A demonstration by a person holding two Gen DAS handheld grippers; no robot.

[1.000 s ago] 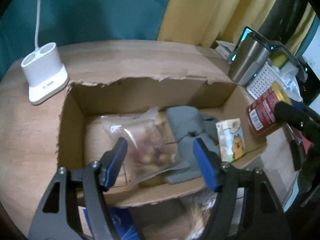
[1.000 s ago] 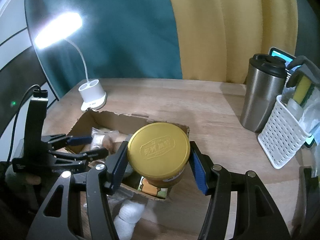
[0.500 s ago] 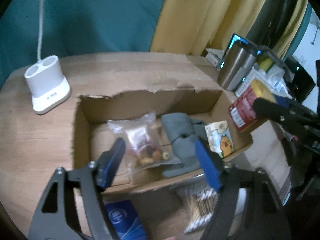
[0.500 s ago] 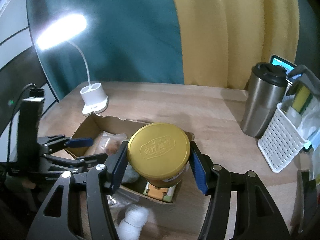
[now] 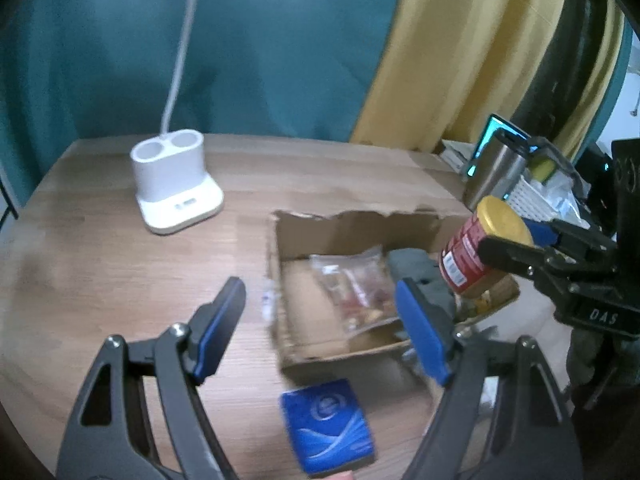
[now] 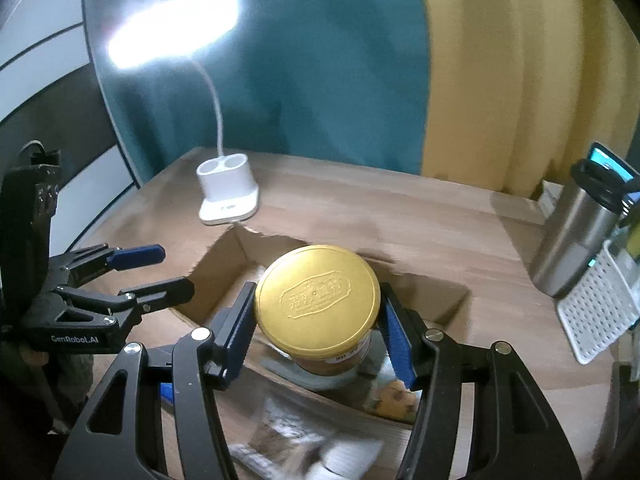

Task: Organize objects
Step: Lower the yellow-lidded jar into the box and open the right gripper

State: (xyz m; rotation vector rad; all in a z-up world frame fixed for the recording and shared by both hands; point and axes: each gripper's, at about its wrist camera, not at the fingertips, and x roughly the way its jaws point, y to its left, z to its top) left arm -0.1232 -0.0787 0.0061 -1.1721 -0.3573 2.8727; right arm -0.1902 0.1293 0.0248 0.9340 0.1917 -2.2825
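Jar (image 6: 318,300) sits clamped in our right hand-held gripper (image 6: 316,328) above the cardboard box (image 5: 352,232); only the left view shows our spread, empty left hand-held gripper (image 5: 320,320) over a blue packet (image 5: 326,424) at the counter's (image 5: 120,272) near edge

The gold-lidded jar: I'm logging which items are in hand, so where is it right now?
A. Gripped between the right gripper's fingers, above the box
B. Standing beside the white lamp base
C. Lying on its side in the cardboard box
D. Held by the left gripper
A: the right gripper clamps the gold-lidded jar from both sides above the cardboard box.
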